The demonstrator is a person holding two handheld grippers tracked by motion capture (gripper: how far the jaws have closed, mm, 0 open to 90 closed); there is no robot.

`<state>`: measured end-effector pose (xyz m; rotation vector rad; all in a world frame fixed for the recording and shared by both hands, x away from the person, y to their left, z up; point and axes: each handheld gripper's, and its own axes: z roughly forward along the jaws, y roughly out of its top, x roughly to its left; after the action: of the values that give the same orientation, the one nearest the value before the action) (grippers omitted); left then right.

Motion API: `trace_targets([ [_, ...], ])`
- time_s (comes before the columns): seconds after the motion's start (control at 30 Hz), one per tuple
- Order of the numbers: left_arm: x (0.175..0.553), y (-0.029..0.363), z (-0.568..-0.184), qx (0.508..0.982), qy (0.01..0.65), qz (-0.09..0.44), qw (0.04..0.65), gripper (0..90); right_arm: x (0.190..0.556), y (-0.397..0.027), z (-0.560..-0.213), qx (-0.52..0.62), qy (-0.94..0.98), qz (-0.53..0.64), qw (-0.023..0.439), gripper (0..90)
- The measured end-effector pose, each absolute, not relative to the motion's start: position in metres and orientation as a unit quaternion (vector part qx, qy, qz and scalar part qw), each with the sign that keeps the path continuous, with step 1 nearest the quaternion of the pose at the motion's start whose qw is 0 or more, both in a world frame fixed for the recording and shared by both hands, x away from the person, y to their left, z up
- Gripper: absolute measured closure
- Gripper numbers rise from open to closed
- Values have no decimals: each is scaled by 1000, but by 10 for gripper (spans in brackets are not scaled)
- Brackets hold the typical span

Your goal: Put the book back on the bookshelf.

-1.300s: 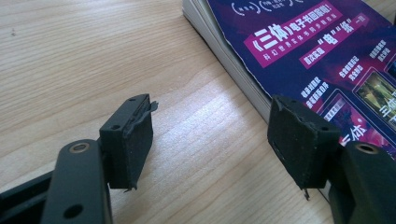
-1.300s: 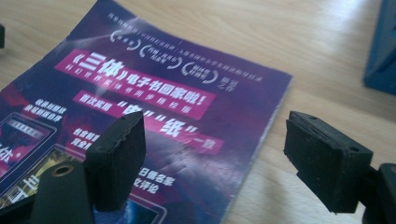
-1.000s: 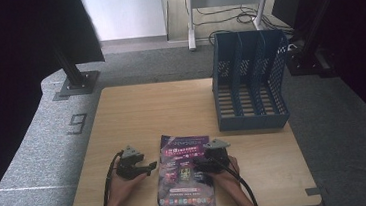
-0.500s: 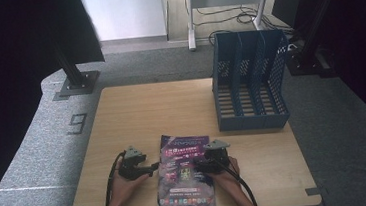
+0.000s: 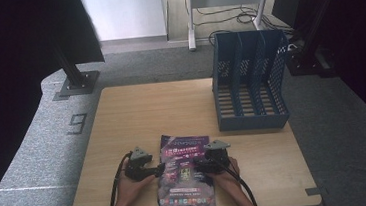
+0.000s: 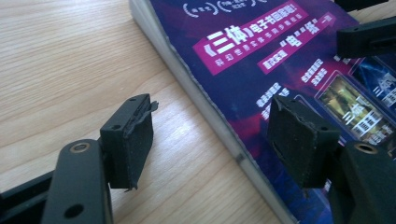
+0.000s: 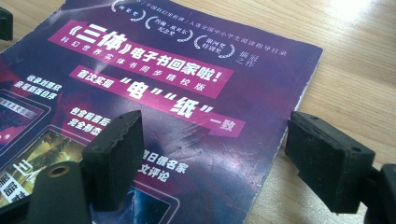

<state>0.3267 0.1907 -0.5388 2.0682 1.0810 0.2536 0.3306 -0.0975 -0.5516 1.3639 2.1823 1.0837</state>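
A purple magazine [image 5: 185, 172] lies flat near the front edge of the wooden table [image 5: 161, 110]. My left gripper [image 5: 159, 171] is at its left edge, open; in the left gripper view the jaws straddle the thick spine of the magazine [image 6: 261, 60], one over bare wood and one over the cover. My right gripper [image 5: 196, 166] is at the right edge, open; in the right gripper view its jaws straddle the right border of the magazine [image 7: 187, 107]. Neither holds anything. The right gripper's black jaw tips [image 6: 366, 39] show at the far side in the left gripper view.
A blue perforated file holder [image 5: 249, 84] with three slots stands at the table's back right. Grey carpet surrounds the table, with a black stand base [image 5: 76, 84] at the left and a white frame with cables [image 5: 228, 8] behind.
Both grippers have closed in a little on the magazine's two side edges; the left one moved slightly right. The magazine has not moved.
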Motion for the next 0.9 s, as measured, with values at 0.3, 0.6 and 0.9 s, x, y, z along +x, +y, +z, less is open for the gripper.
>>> trace_targets([
  [0.3,326,187,-537,806,425,107,397,319,331,-98,-552,480,770,383,174,192],
  [0.6,325,173,-544,819,415,88,388,315,331,-98,-552,482,769,383,172,191],
  [0.9,324,169,-544,821,413,90,383,314,330,-98,-552,482,768,384,173,192],
])
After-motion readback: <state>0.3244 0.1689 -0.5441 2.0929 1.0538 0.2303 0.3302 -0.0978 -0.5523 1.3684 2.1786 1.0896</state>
